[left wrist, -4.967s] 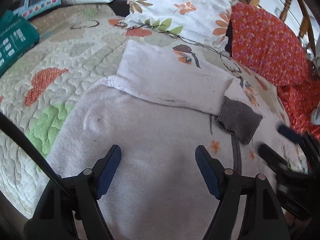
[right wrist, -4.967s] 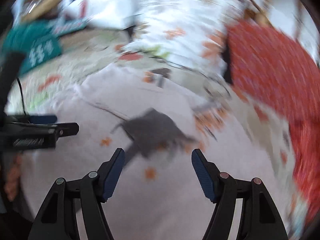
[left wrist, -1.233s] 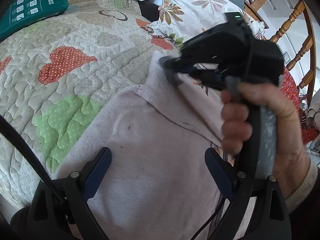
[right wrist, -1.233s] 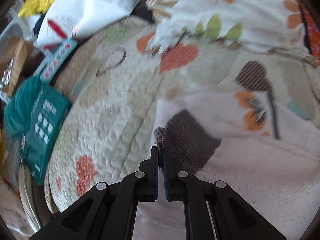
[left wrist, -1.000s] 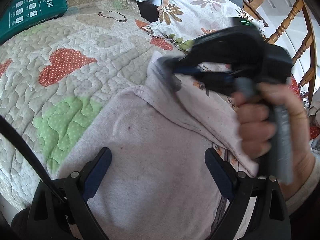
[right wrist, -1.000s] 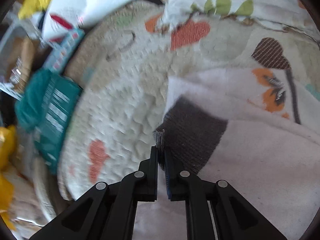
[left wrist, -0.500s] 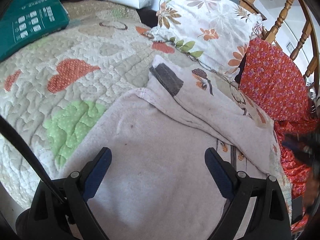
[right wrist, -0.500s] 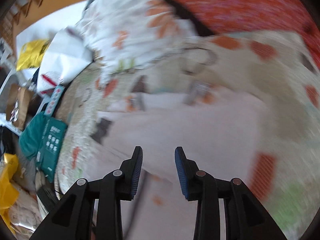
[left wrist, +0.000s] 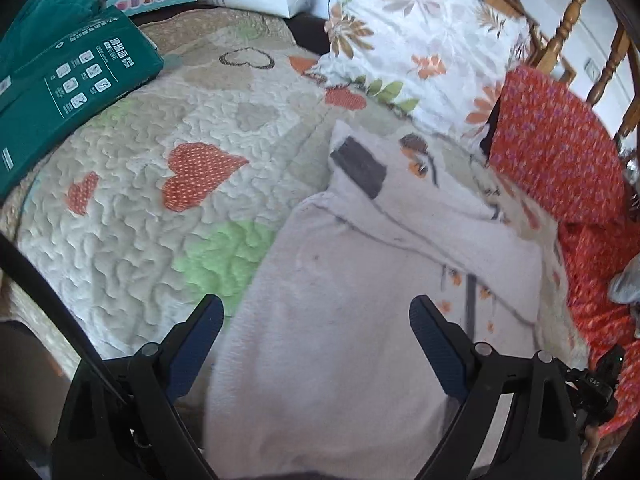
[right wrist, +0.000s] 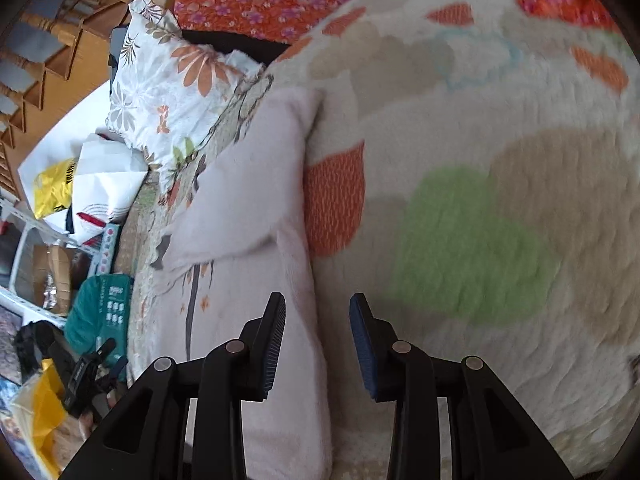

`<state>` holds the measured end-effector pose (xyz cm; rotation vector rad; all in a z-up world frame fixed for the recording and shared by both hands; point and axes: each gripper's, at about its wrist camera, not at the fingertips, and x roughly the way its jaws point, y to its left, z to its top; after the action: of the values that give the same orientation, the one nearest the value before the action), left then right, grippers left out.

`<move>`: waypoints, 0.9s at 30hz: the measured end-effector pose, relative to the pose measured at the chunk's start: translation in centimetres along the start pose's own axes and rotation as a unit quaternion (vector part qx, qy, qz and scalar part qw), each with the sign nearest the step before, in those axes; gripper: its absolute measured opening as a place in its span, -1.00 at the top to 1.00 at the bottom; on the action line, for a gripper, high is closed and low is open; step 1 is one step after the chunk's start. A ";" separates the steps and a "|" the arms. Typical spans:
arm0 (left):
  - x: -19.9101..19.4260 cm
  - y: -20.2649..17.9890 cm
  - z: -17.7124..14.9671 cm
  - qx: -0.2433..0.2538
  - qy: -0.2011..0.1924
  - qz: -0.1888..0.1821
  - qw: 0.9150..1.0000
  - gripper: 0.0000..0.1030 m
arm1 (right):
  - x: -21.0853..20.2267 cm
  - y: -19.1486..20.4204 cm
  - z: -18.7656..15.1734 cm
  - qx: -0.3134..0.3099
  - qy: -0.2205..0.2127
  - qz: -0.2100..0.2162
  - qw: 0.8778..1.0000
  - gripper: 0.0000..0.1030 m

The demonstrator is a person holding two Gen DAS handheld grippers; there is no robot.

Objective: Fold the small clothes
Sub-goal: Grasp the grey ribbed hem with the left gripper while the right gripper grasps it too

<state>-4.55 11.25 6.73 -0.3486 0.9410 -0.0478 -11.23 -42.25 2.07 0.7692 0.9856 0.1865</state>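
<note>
A pale pink child's sweatshirt lies spread on the quilted bedspread, its body reaching the quilt's near edge in the left wrist view. One sleeve is folded across the top of the garment, and its dark grey cuff rests near the garment's far left corner, just short of the floral pillow. An orange flowered cloth lies at the quilt's right side, and a green box sits at its far left edge.

The left gripper hovers over the sweatshirt's body with its jaws spread wide and nothing between them.

The right gripper hangs over the sweatshirt's right edge, where cloth meets quilt. Its jaws have just been opening and now stand partly apart, gripping nothing; the blue pads are clear of the fabric.
</note>
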 end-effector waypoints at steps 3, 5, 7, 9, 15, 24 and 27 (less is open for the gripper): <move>1.5 1.0 -0.1 0.019 0.026 0.023 0.999 -0.81 | 1.2 0.0 -1.4 0.010 0.024 0.027 0.999 0.29; 2.8 2.0 -0.6 0.016 0.060 0.024 0.998 -0.79 | 2.0 0.5 -1.9 0.011 0.035 0.036 0.999 0.26; 3.9 3.3 -1.5 0.002 0.090 0.011 0.996 -0.68 | 2.2 1.0 -2.3 0.006 0.040 0.039 0.998 0.22; 4.3 4.3 -2.1 -0.008 0.098 0.003 0.995 -0.55 | 2.3 1.1 -2.6 0.009 0.041 0.046 0.998 0.21; 3.5 5.1 -3.3 -0.013 0.094 -0.065 0.993 -0.29 | 2.9 0.5 -4.0 0.048 0.058 0.090 0.993 0.21; 2.9 4.1 -7.5 -0.010 0.150 -0.127 0.981 0.43 | 4.3 2.7 -8.5 0.043 0.093 0.136 0.985 0.21; 2.3 4.0 -8.2 -0.020 0.151 -0.141 0.978 0.43 | 4.8 3.2 -9.9 0.043 0.112 0.150 0.981 0.21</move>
<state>-10.16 12.33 -0.70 -0.5197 1.1890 -0.3499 -15.95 -32.72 -2.25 0.9904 1.0915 0.5036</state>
